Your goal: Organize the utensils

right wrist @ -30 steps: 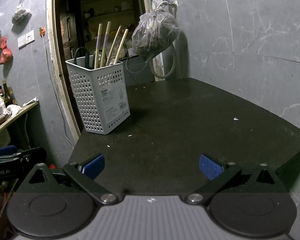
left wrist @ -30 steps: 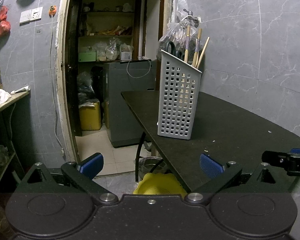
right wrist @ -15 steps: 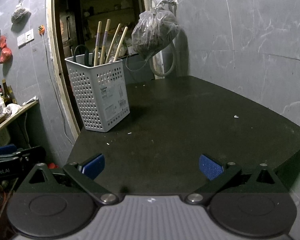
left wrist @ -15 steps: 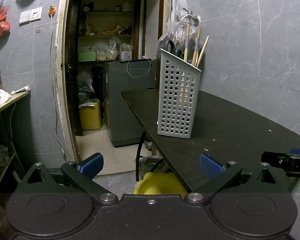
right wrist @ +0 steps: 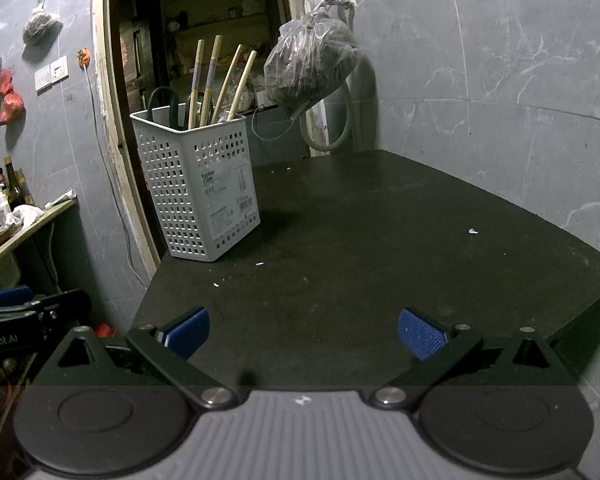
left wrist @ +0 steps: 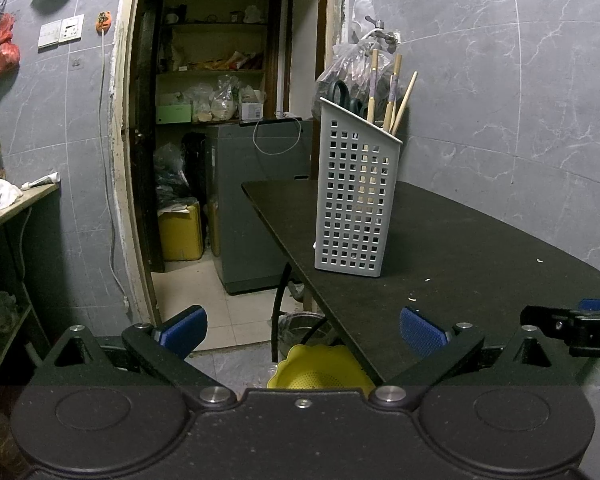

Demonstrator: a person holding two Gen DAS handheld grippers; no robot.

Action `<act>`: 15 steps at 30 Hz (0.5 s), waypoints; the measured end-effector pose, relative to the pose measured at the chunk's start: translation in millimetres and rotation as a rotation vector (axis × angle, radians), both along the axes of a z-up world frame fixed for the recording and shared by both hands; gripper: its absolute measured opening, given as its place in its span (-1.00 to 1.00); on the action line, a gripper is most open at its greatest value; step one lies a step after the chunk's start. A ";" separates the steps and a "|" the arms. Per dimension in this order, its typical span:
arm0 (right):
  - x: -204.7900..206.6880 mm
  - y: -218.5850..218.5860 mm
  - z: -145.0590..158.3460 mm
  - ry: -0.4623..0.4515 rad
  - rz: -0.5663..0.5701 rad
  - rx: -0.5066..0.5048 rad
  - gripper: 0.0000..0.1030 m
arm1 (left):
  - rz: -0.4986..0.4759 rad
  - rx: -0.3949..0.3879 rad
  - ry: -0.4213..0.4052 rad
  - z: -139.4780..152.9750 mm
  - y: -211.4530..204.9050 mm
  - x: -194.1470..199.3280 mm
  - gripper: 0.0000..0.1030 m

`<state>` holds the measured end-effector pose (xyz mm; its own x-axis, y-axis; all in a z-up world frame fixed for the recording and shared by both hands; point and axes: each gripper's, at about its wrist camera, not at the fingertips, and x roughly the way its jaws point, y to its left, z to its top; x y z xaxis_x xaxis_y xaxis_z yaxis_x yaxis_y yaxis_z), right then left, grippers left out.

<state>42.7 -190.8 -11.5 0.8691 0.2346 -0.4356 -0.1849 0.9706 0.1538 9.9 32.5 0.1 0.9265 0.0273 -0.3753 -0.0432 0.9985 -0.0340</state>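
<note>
A grey perforated utensil basket (left wrist: 356,200) stands upright near the left edge of the black table (left wrist: 480,264); it also shows in the right wrist view (right wrist: 198,184). Several wooden chopsticks (right wrist: 216,80) and black-handled scissors (left wrist: 342,94) stick out of its top. My left gripper (left wrist: 302,332) is open and empty, held low off the table's near left corner. My right gripper (right wrist: 304,330) is open and empty, over the table's near edge, well short of the basket.
A full plastic bag (right wrist: 312,68) hangs on the wall behind the table. A yellow colander (left wrist: 320,366) sits on the floor under the table's corner. A doorway (left wrist: 220,120) opens to a storeroom on the left. A side shelf with bottles (right wrist: 4,204) stands at far left.
Both grippers have drifted slightly, so the basket sits a little differently in each view. Both grippers stay open and empty; nothing on the table has moved.
</note>
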 end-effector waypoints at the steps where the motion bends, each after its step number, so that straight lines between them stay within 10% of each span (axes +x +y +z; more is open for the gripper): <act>1: -0.1 0.2 -0.5 0.000 0.001 0.000 1.00 | 0.000 0.000 0.000 0.0 0.0 0.0 0.99; 15: -1.1 1.2 -2.8 0.005 0.002 -0.005 1.00 | -0.001 0.001 0.000 0.0 -0.2 0.0 0.99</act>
<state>41.7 -189.6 -14.3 0.8667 0.2338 -0.4406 -0.1857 0.9711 0.1500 9.9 32.2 0.1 0.9264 0.0273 -0.3756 -0.0426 0.9986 -0.0325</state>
